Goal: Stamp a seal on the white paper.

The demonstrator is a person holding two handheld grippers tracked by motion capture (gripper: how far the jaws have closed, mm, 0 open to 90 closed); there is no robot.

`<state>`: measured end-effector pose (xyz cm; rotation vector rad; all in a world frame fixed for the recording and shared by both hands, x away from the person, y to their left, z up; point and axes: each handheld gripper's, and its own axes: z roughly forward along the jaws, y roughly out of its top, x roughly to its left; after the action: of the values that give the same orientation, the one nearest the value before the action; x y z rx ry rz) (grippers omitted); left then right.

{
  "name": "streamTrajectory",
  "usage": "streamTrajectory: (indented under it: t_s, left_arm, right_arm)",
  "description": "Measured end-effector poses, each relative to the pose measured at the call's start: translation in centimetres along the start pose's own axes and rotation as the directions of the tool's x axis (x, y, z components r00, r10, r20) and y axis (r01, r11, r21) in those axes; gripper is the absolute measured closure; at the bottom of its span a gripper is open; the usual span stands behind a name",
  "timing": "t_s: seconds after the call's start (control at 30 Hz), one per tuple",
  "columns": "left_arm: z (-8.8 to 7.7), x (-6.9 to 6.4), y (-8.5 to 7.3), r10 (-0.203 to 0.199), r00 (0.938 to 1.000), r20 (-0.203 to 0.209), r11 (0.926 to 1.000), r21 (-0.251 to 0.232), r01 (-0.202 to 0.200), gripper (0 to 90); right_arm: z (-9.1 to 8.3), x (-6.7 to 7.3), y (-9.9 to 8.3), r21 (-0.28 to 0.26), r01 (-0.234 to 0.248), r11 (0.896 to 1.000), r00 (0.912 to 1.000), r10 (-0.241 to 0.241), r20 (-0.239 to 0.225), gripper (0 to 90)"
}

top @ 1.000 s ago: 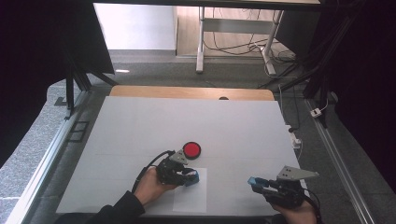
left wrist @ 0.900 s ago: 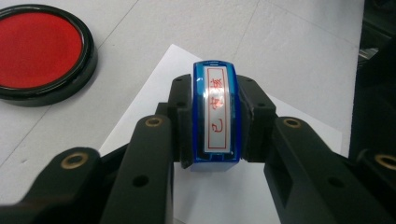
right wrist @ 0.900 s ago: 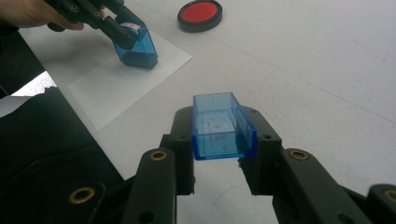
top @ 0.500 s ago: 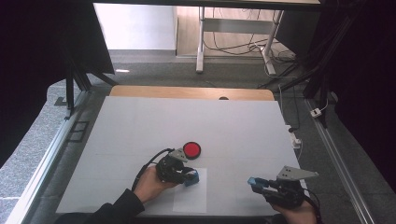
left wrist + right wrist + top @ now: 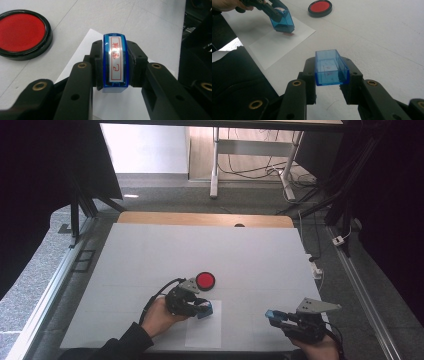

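Observation:
My left gripper (image 5: 202, 309) is shut on a blue stamp (image 5: 115, 62) with a white label of red characters on top. The stamp (image 5: 282, 22) stands face down on the near edge of a white paper sheet (image 5: 204, 332), as the right gripper view shows. My right gripper (image 5: 274, 316) is shut on the stamp's clear blue cap (image 5: 330, 67), held just above the table with its hollow side up. A round red ink pad (image 5: 205, 280) in a black case lies just beyond the left gripper.
The white table top (image 5: 200, 255) stretches wide beyond the ink pad, with a wooden strip (image 5: 205, 219) along its far edge. A dark sleeve (image 5: 237, 75) lies at the near edge. Metal rails (image 5: 50, 290) run along both sides.

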<state>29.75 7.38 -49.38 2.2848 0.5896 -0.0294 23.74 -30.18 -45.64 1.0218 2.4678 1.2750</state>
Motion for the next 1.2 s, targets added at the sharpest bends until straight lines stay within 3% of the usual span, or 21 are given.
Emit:
streamTrajectory:
  t_s: [0.27, 0.47, 0.7, 0.97, 1.2]
  left_arm:
    - [-1.0, -0.4, 0.3, 0.02, 0.9998, 0.001, 0.9994, -0.029, -0.02, 69.9]
    - [-2.0, -0.6, 0.8, 0.013, 0.9998, 0.016, 0.9985, -0.053, -0.012, 69.9]
    - [-3.5, -0.7, 1.1, 0.02, 0.9998, 0.001, 0.996, -0.087, -0.02, 70.0]
    - [-4.7, -0.8, 1.4, 0.042, 0.9991, 0.006, 0.9911, -0.126, -0.041, 70.0]
    - [-6.1, -1.0, 1.4, 0.04, 0.9984, 0.04, 0.9823, -0.185, -0.032, 70.0]
  right_arm:
    - [0.0, 0.0, 0.0, 0.003, 0.003, 1.0, 1.0, -0.003, 0.001, 68.2]
    - [0.0, 0.0, 0.0, 0.004, 0.002, 1.0, 1.0, -0.002, 0.003, 68.2]
    - [0.0, 0.1, 0.0, 0.004, 0.003, 1.0, 1.0, -0.003, 0.004, 68.2]
    - [0.0, 0.0, 0.0, 0.003, 0.002, 1.0, 1.0, -0.002, 0.002, 68.2]
    - [0.0, 0.0, 0.0, 0.005, 0.0, 1.0, 1.0, 0.0, -0.002, 68.2]
